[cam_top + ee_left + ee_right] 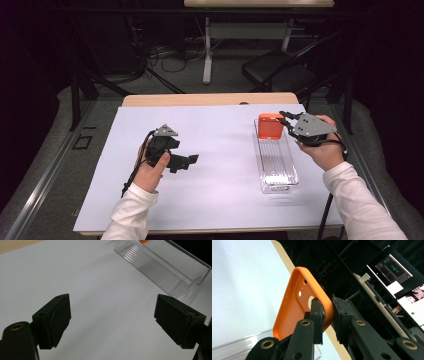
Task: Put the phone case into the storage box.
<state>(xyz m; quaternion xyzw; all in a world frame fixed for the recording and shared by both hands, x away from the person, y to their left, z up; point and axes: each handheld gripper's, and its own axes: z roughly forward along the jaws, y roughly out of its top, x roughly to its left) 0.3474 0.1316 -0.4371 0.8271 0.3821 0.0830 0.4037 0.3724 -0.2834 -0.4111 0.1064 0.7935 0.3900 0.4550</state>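
Observation:
An orange phone case (270, 126) stands at the far end of a long clear plastic tray (276, 165) on the right of the white table. My right gripper (286, 120) is shut on the case's edge; in the right gripper view the case (297, 305) is pinched between the two black fingers (317, 315). My left gripper (192, 159) hovers over the middle-left of the table, open, with nothing between its jaws. In the left gripper view the open left gripper (112, 317) faces bare white surface, with the tray (165, 267) beyond at the upper right.
The white sheet (210, 150) covers a wooden table whose far edge (210, 99) shows. Behind it stand a black chair (280, 70), desk legs and cables on the floor. Lit monitors (397, 277) show in the right gripper view.

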